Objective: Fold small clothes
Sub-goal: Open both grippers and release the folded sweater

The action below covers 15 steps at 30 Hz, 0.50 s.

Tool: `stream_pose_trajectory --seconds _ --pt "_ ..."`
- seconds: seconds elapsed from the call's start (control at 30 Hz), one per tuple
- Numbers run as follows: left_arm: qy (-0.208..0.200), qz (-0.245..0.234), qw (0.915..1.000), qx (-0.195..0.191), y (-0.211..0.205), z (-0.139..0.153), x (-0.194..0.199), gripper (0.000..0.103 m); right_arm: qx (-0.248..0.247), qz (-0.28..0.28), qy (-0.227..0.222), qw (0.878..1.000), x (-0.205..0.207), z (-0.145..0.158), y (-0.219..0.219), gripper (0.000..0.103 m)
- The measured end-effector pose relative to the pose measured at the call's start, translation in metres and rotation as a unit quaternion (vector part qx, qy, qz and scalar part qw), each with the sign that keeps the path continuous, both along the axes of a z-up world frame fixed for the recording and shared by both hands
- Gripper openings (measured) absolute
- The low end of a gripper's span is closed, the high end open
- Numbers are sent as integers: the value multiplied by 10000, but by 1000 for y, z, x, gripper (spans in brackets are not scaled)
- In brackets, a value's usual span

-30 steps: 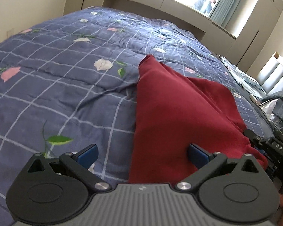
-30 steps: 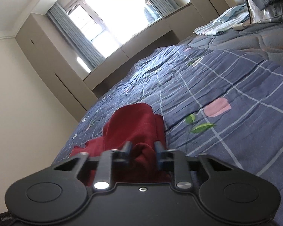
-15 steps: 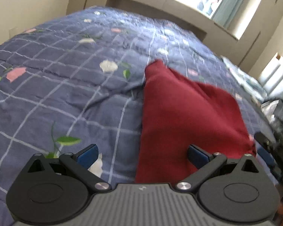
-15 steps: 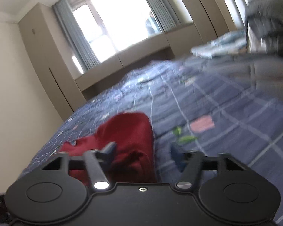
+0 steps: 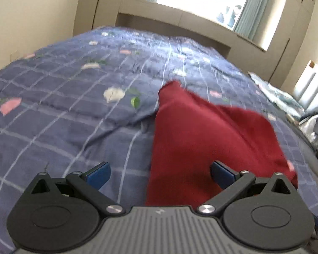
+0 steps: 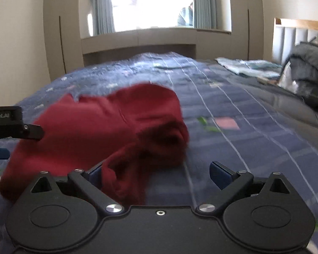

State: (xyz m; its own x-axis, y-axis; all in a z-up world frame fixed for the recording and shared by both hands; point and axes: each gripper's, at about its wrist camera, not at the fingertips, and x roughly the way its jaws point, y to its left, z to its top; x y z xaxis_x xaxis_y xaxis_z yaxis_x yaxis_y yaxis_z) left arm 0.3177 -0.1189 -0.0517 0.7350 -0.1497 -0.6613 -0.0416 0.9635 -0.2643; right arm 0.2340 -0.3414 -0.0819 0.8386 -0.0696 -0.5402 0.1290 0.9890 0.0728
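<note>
The red garment [image 6: 99,131] lies bunched on the bed [image 6: 254,131], lower left of centre. The right tool [image 6: 156,174] has just been opening, released, cloth draped between its jaws; the left tool [image 5: 160,174] gapes empty. One fold looks finished; next, regrip an edge.

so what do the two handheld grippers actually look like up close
The left gripper has a ribbed grey body, black linkage arms with silver pivot screws, round black side housings and blue finger pads. The right gripper matches it, but its body is smooth black with a small centre screw. White lettering marks the left gripper's black side, seen from the right wrist.
</note>
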Motion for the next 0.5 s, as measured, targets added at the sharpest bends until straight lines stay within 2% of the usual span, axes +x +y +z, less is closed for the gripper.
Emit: stream_pose_trajectory --seconds 0.07,0.13,0.27,0.33,0.4,0.5 --pt "207 -7 9998 -45 5 -12 -3 103 96 -43 76 9999 -4 -4 -3 100" --pt "194 3 9996 -220 12 -18 -8 103 55 -75 119 9999 -3 -6 -3 100" --pt "168 -51 9998 -86 10 -19 -8 103 -161 -125 77 9998 -4 -11 1 102" --pt "247 -47 9996 -124 12 -14 -7 103 -105 -99 14 9999 -3 -9 -3 102" --pt "295 -7 9994 -172 16 -4 -7 103 151 -20 -133 9998 -11 -3 -10 102" --pt "31 -10 9996 -276 20 16 -5 103 366 15 -574 9977 -15 16 -23 102"
